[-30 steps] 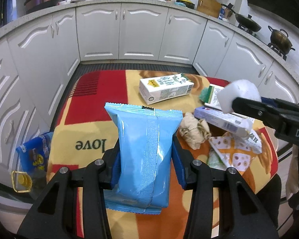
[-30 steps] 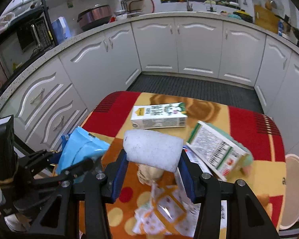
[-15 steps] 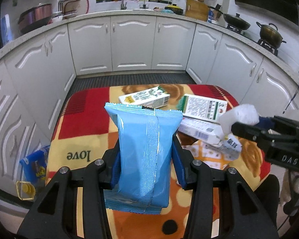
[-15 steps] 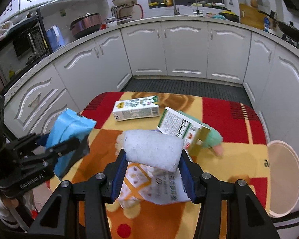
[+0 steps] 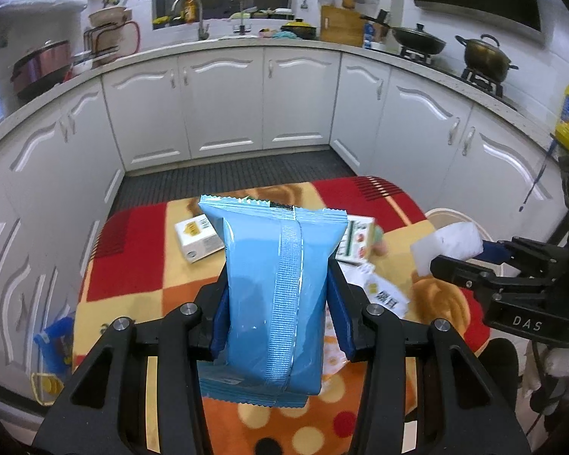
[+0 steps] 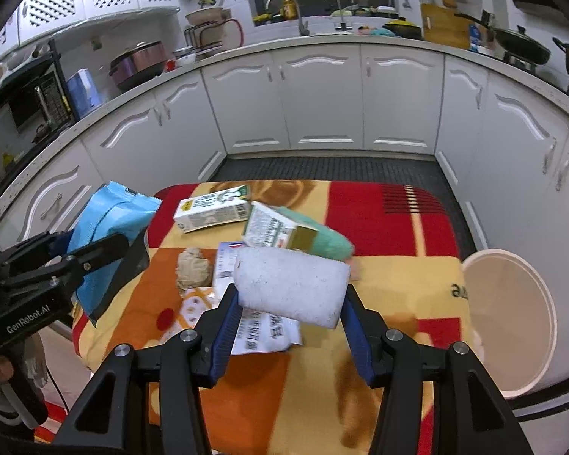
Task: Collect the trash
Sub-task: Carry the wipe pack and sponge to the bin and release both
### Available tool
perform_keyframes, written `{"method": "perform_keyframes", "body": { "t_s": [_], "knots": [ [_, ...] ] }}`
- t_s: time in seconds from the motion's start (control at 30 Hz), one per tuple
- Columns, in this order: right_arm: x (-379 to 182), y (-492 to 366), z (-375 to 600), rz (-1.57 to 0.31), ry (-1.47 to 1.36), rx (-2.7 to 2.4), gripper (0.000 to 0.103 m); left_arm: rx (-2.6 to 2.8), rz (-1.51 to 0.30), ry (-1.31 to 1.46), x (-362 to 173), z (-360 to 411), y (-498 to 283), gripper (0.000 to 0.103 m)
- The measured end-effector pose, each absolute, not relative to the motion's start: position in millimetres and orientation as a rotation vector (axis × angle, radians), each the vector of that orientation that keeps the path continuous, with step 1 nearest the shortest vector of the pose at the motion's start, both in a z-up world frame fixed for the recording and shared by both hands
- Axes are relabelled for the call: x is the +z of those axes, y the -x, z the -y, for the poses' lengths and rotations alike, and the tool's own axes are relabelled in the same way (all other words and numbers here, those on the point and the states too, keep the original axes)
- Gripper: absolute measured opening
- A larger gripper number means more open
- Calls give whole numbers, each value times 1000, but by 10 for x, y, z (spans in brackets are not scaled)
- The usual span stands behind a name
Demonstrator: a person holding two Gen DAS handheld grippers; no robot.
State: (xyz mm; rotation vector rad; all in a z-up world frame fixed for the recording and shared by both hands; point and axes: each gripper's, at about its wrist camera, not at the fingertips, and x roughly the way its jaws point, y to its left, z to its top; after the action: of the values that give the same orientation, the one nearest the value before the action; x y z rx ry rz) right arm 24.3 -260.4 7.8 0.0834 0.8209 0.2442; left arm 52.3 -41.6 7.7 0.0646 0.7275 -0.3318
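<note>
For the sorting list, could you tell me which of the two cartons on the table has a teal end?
The nearer carton, lying at an angle with its teal end toward the bin; the farther milk carton is white and green.

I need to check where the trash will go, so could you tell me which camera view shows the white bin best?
The right wrist view: the white bin shows its open mouth and rim beside the table. In the left wrist view only a sliver of its rim appears behind the white foam block.
</note>
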Motion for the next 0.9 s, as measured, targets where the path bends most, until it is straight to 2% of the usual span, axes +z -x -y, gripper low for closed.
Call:
{"method": "perform_keyframes", "body": {
  "t_s": [0.43, 0.9],
  "knots": [
    [72, -67, 3415, -805, -149, 103, 50, -480, -710, -99, 223, 1217, -534, 43],
    [-251, 96, 4520, -864, -235, -102, 50, -662, -829, -117, -6, 2468, -741, 43]
  ]
}}
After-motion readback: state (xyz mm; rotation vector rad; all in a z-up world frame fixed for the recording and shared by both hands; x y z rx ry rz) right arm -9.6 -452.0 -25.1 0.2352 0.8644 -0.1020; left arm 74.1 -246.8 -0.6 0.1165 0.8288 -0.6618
